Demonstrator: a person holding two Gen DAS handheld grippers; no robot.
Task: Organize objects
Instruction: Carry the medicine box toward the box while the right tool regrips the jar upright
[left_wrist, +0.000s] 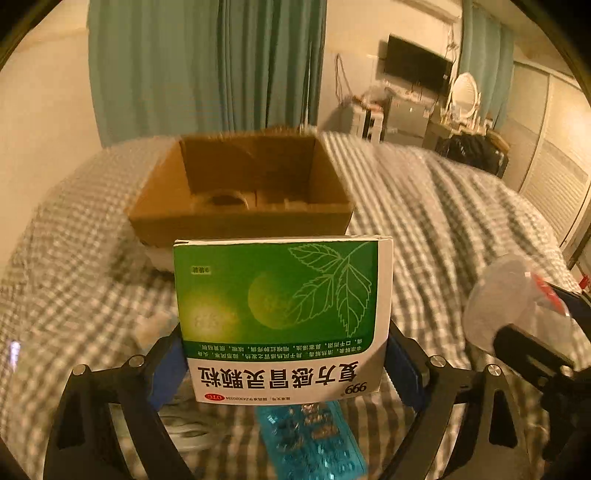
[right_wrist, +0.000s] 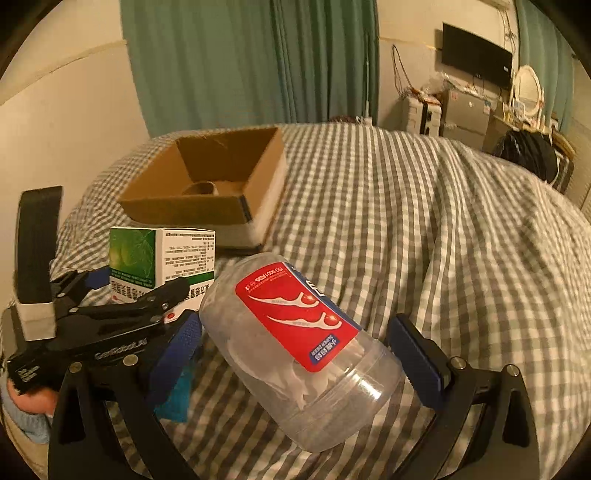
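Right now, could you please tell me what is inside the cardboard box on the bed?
Inside the cardboard box a roll of tape lies on the floor, with pale items beside it that are too blurred to name. The near wall hides the front part of the floor.

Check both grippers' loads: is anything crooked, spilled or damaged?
Nothing is spilled or visibly damaged. The clear jar sits tilted in the right gripper, and that gripper's right finger seems not to touch it. The medicine box in the left gripper is held upside down.
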